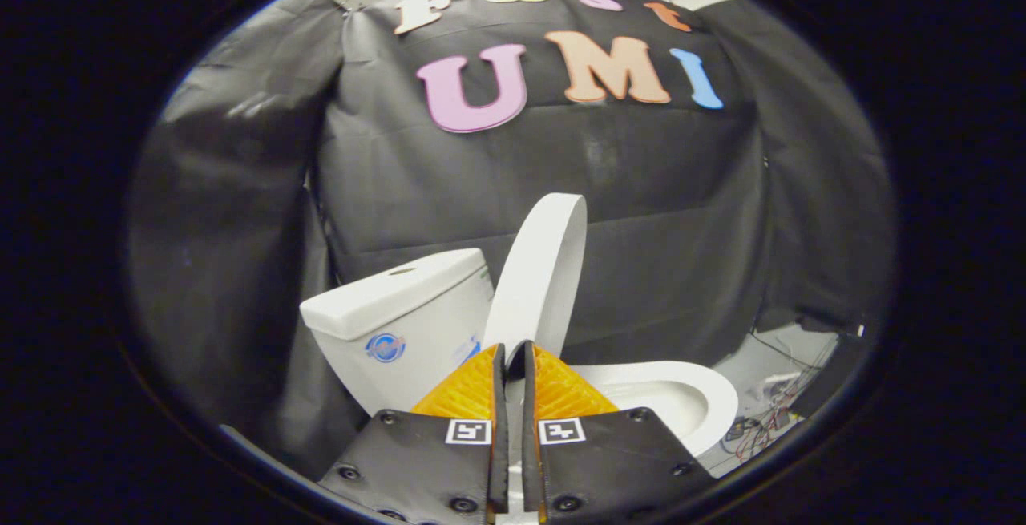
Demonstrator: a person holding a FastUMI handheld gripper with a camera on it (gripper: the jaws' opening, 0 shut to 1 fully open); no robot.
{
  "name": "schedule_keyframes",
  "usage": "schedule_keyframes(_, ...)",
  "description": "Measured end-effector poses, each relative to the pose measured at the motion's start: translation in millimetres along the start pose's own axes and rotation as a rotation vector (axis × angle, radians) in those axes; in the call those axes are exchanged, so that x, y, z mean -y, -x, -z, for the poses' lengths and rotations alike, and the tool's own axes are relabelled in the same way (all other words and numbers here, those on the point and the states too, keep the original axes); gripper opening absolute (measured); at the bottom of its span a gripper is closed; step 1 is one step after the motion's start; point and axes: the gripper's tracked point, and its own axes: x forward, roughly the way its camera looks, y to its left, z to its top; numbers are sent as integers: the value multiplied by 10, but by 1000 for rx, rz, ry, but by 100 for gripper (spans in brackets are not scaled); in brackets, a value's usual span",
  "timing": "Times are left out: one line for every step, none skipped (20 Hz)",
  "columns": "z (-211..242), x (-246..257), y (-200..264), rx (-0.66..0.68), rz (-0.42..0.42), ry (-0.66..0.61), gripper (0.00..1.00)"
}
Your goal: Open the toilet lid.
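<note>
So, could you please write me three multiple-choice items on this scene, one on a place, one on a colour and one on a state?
1. Where is the tank relative to the raised lid?
A. Right beside it
B. On the floor by the cables
C. Inside the bowl

2. What colour are the gripper's finger pads?
A. Blue
B. Orange
C. Green

3. What state is the toilet lid in?
A. Flat on the bowl
B. Lying on the floor
C. Lifted up, nearly upright

Answers:
1 A, the tank stands beside the lid, on its far side from the bowl.
2 B, both pads show orange.
3 C, the lid stands above the open bowl, just ahead of the nearly closed fingers.
</note>
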Motion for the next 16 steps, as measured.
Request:
schedule_keyframes(-27,-84,-19,-2,-19,18,7)
schedule_keyframes(-34,-182,-55,-4,-39,36,8)
schedule_keyframes(-44,-279,-90,-4,-62,47,8)
schedule_keyframes(-41,-379,-133,-7,-83,57,8)
schedule_keyframes(-41,-482,-164,-8,-105,68,8)
schedule_keyframes(-40,-575,-207,-9,-123,74,8)
schedule_keyframes(-36,-656,-238,-11,-141,78,8)
schedule_keyframes(-18,-731,-251,-15,-158,80,8)
schedule_keyframes(-12,-793,-275,-23,-170,94,8)
schedule_keyframes(-18,-827,-303,-30,-179,118,7)
schedule_keyframes(-21,-867,-325,-41,-188,144,7)
schedule_keyframes(-1,-893,-336,-47,-193,166,8)
schedule_keyframes(-8,-921,-339,-53,-200,173,8)
schedule_keyframes(6,-949,-351,-64,-206,185,8)
schedule_keyframes(15,-1019,-332,-70,-242,190,13)
schedule_keyframes(-5,-1030,-318,-68,-248,212,16)
